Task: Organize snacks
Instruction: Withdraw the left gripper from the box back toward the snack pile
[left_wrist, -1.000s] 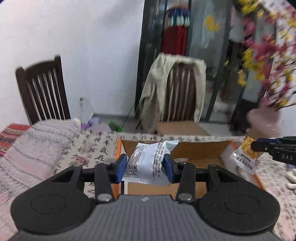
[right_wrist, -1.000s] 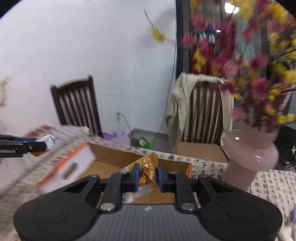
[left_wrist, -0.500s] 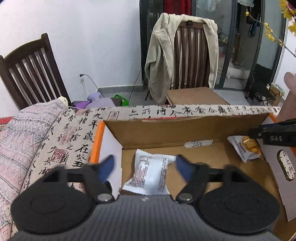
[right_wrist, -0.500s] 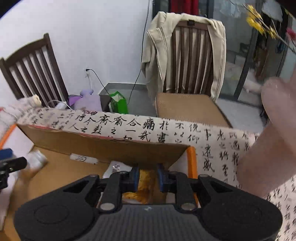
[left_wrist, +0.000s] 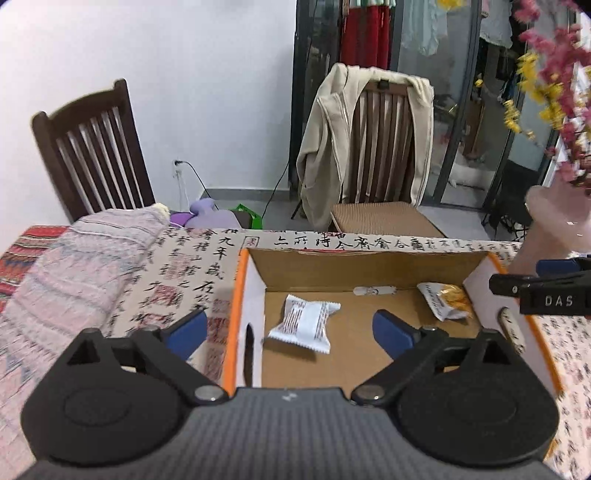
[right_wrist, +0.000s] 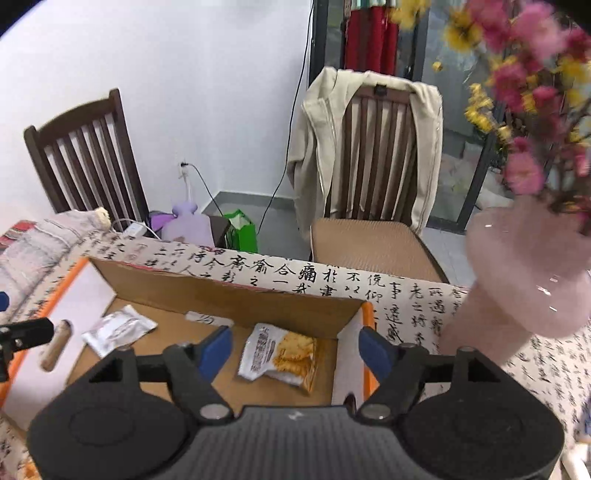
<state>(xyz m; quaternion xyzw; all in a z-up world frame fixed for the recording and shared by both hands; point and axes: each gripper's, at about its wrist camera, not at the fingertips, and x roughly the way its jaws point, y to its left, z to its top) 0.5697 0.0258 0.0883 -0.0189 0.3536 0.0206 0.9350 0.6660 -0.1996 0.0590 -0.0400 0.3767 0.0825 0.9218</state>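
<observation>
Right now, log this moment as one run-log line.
left gripper: open, jaws just opened, empty | right gripper: open, jaws just opened, empty | white packet: on box floor | orange packet: on box floor

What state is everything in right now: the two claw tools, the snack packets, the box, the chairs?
Left gripper: open, holding nothing; jaws just opened.
Right gripper: open, holding nothing; jaws just opened.
White snack packet: sealed, lying flat in the box.
Yellow snack packet: sealed, lying in the box.
Cardboard box: open-topped.
Chair: draped with a beige jacket.
</observation>
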